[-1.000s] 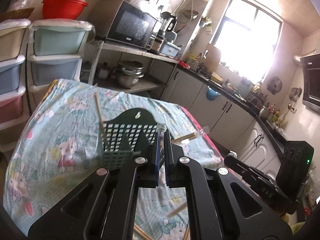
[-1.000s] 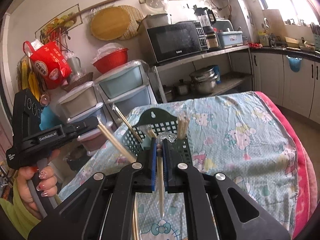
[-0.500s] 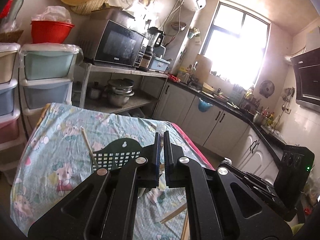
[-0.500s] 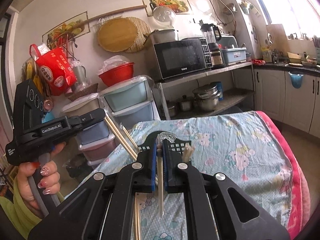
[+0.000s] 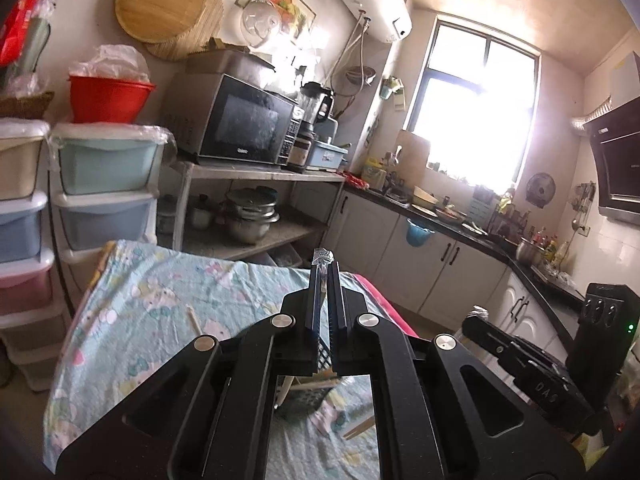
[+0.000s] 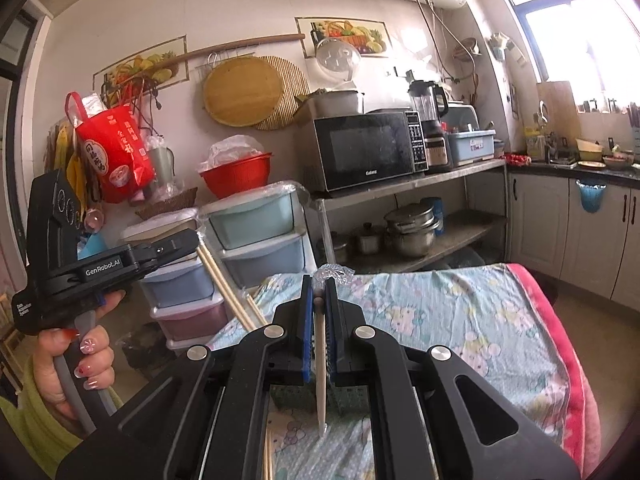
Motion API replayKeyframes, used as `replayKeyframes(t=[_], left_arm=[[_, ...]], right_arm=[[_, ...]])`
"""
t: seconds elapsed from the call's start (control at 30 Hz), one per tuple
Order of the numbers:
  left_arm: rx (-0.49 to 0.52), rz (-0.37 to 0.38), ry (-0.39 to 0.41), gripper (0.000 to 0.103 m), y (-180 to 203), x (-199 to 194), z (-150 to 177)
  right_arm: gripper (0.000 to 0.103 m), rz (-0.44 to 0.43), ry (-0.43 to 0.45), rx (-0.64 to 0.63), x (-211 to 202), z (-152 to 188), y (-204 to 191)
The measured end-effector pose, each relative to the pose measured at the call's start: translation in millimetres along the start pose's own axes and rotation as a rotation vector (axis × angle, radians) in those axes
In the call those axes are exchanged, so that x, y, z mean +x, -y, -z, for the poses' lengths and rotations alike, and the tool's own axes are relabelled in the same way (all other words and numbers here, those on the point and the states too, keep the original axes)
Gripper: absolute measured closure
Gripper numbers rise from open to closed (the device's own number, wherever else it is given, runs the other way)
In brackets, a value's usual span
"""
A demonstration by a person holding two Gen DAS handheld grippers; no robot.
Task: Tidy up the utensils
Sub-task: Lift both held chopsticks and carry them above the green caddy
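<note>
Basket (image 5: 308,396) hides behind both closed tongs, left (image 5: 327,276) gripping plastic wrap, right (image 6: 319,292) a chopstick (image 6: 321,380).

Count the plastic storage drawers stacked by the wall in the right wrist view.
5: cream drawer top left with a blue one and pink one below; right stack, light blue over grey-blue. Others may be hidden lower down.

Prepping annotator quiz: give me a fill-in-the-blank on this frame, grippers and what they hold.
1. The right gripper is shut on a pale ____.
2. The left gripper holds a ____ of chopsticks.
3. On the shelf stands a black ____.
4. The tablecloth has a ____ edge.

Missing: chopstick; pair; microwave; pink
</note>
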State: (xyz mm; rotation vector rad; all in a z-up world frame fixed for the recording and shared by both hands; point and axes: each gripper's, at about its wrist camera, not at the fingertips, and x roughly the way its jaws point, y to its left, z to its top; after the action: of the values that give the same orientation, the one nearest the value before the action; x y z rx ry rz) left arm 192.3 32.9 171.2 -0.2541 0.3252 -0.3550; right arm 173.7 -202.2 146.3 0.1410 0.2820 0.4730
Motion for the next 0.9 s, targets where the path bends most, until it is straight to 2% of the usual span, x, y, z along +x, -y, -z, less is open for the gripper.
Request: replayKeyframes(t=[0.33, 0.9], left_arm=[[-0.004, -0.048, 0.042, 0.101, -14.8, 0.6, -15.2], [-0.039, -0.090, 0.046, 0.101, -30.8, 24.7, -18.0]], right_arm=[[0.097, 0.030, 0.061, -0.010, 11.3, -28.2, 1.5], [0.097, 0.082, 0.131, -0.028, 41.4, -52.7, 10.2]])
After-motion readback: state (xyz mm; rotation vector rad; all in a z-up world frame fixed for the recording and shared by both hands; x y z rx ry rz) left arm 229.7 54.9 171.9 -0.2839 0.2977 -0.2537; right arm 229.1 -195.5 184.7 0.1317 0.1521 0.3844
